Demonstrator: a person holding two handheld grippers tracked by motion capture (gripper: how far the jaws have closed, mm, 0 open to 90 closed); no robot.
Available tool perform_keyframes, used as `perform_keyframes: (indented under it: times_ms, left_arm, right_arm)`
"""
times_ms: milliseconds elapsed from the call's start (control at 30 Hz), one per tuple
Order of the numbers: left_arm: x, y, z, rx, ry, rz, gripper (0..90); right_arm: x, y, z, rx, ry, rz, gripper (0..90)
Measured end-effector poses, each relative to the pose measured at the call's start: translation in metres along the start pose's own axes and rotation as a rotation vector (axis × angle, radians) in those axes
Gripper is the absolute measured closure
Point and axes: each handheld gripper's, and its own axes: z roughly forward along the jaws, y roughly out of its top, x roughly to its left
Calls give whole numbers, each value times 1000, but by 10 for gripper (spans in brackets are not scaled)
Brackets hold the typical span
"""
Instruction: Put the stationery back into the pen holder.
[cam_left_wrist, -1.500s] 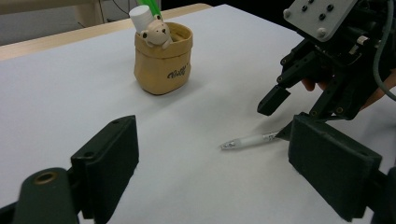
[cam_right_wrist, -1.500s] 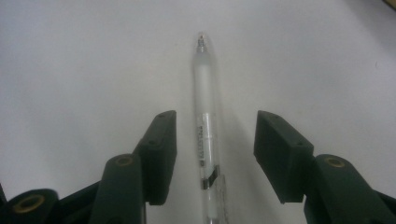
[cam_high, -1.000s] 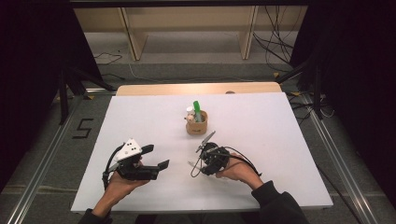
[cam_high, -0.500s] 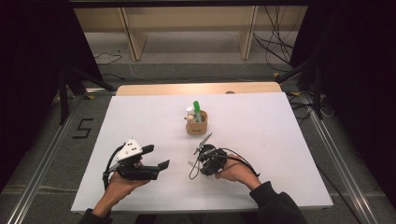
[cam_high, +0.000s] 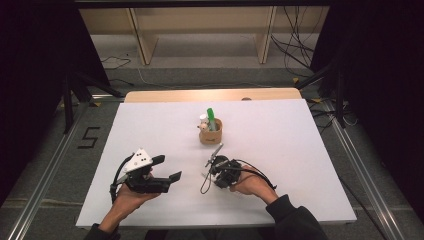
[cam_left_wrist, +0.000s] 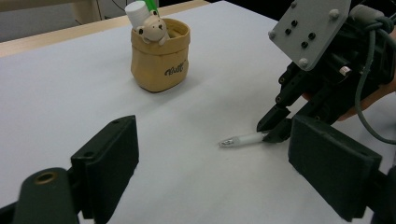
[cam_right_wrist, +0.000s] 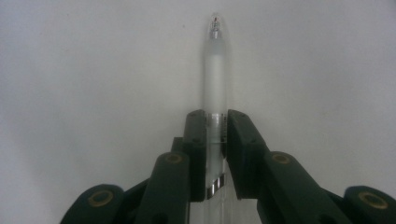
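White tabletop (cam_high: 300, 165) under a dim room, dark curtains (cam_high: 380, 65) left and right, pale wooden shelving (cam_high: 200, 30) at the back, cables (cam_high: 295, 30) trailing over the grey floor (cam_high: 45, 150). Wooden strip (cam_high: 210, 95) along the far table edge. Black "5" marker (cam_high: 89, 137) down on the floor to the left.

Now the pen (cam_right_wrist: 215, 74): translucent, frosted barrel, tip pointing away from the right gripper (cam_right_wrist: 215, 133). Jaws just been closing, now clamped together on the pen's barrel, pads pressing both sides, as seen in the right gripper view. From the left gripper view, the same pen (cam_left_wrist: 243, 138) lying low over the white surface, tip toward the tan pouch (cam_left_wrist: 159, 56), rear end pinched between the black jaws of the right gripper (cam_left_wrist: 273, 130). In the high view, pen (cam_high: 216, 152) angled up toward the pouch (cam_high: 210, 131), right gripper (cam_high: 214, 161) just below it, near the table's middle.

Left gripper (cam_high: 167, 170) held apart, jaws wide, nothing between them, resting left of the right gripper and well clear of it.

Pouch standing upright beyond the pen, a green marker (cam_high: 211, 119) and a small white bear figure (cam_left_wrist: 152, 29) poking from its mouth. Plenty of bare white surface to the right and far left; near edge close beneath both hands.
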Motion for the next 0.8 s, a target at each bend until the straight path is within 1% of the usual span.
perform_keyframes:
  times_ms: [100, 133, 233, 333, 433, 500, 533, 567, 733, 800]
  left_arm:
    - [0, 0, 0, 1, 0, 2, 155]
    - [0, 0, 0, 1, -1, 1, 156]
    - [0, 0, 0, 1, 0, -1, 156]
    - [0, 0, 0, -1, 1, -1, 156]
    - [0, 0, -1, -2, 2, -1, 156]
    - [1, 0, -1, -4, 1, -3, 156]
    - [1, 0, -1, -6, 1, -4, 156]
    - [1, 0, -1, -6, 2, -4, 156]
    - [1, 0, -1, -5, 4, -5, 156]
    - [1, 0, -1, -6, 4, -6, 156]
  right_arm:
    - [1, 1, 0, 13, -4, 2, 794]
    - [1, 1, 0, 10, -8, -7, 795]
    - [1, 2, 0, 17, -9, -2, 796]
    - [0, 2, -1, 12, -2, -1, 798]
    - [-2, 1, -4, 0, 10, 21, 798]
    - [-4, 1, -6, -17, 15, 21, 798]
    - [-5, 1, -8, -23, 19, 35, 798]
    - [-6, 0, -10, -33, 22, 37, 798]
    - [-13, -1, -21, -100, 35, 77, 798]
    - [-16, -2, -26, -142, 38, 93, 798]
